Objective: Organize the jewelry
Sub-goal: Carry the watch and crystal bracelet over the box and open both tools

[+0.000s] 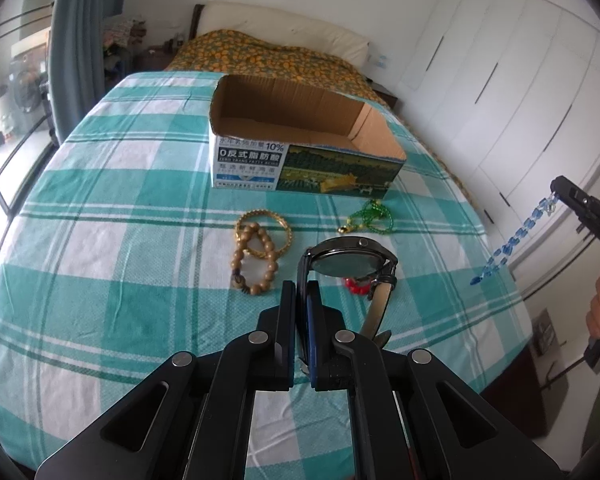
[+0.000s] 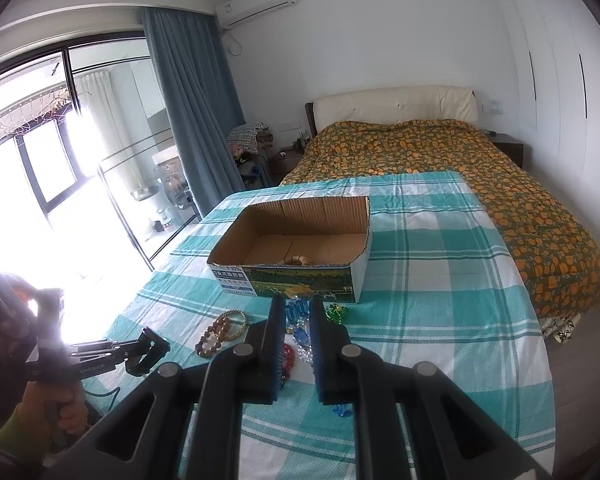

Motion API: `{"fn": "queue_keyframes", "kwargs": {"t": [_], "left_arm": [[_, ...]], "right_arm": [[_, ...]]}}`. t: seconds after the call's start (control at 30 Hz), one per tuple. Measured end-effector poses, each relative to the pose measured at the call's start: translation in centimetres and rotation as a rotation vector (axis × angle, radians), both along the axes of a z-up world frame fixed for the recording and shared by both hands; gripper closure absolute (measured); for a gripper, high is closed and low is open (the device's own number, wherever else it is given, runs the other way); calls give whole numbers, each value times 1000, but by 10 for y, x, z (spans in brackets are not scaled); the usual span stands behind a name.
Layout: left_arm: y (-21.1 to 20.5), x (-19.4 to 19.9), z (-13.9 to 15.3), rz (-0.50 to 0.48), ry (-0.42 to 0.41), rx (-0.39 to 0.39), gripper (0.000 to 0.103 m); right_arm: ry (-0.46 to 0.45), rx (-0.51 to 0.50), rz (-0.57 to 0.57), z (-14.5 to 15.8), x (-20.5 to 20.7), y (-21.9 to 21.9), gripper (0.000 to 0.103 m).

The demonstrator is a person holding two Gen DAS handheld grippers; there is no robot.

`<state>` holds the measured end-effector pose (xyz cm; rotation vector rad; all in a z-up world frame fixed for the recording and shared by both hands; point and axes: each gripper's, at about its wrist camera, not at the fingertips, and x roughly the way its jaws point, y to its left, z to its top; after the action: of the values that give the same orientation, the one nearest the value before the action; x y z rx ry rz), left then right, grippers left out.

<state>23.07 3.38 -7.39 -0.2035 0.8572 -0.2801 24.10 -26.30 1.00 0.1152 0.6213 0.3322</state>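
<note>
My left gripper [image 1: 300, 288] is shut on the strap of a dark wristwatch [image 1: 348, 260], held above the checked bedspread; it also shows in the right wrist view [image 2: 148, 342]. My right gripper [image 2: 294, 308] is shut on a blue bead strand [image 2: 300, 332] that hangs from it; in the left wrist view the strand [image 1: 516, 236] dangles from the gripper [image 1: 558, 188] at the right. An open cardboard box [image 1: 300, 160] stands ahead and holds a light bead bracelet [image 2: 296, 260]. A wooden bead bracelet [image 1: 256, 264], a gold bangle [image 1: 264, 232], a green bead strand [image 1: 370, 216] and a red bead piece [image 1: 356, 286] lie in front of it.
The teal checked cloth [image 1: 120, 220] covers the foot of the bed; an orange-patterned quilt [image 2: 460, 160] lies beyond. White wardrobe doors [image 1: 520, 100] stand to the right. A window and blue curtain [image 2: 188, 120] are to the left.
</note>
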Motion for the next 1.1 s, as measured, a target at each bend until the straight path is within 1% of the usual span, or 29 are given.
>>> {"fn": "queue_keyframes", "kwargs": {"t": [0.2, 0.4, 0.57, 0.7, 0.77, 0.87, 1.0, 1.1], "left_arm": [[11, 24, 28, -4, -33, -7, 100], [19, 62, 55, 13, -68, 2, 100], [19, 105, 65, 31, -85, 21, 100], [18, 145, 61, 53, -76, 27, 100], [16, 165, 56, 63, -66, 31, 100], [10, 194, 45, 66, -43, 46, 100], [1, 229, 26, 61, -2, 70, 100], [-5, 245, 11, 68, 17, 102, 98]], "right_arm": [[-25, 1, 23, 22, 16, 8, 91], [-48, -8, 44, 39, 46, 24, 91], [-96, -23, 56, 61, 83, 39, 91], [-116, -51, 70, 68, 121, 53, 91], [-115, -69, 77, 67, 142, 60, 91], [-94, -97, 85, 56, 177, 70, 91], [-38, -118, 85, 27, 222, 77, 91], [-8, -139, 72, 0, 248, 81, 91]]}}
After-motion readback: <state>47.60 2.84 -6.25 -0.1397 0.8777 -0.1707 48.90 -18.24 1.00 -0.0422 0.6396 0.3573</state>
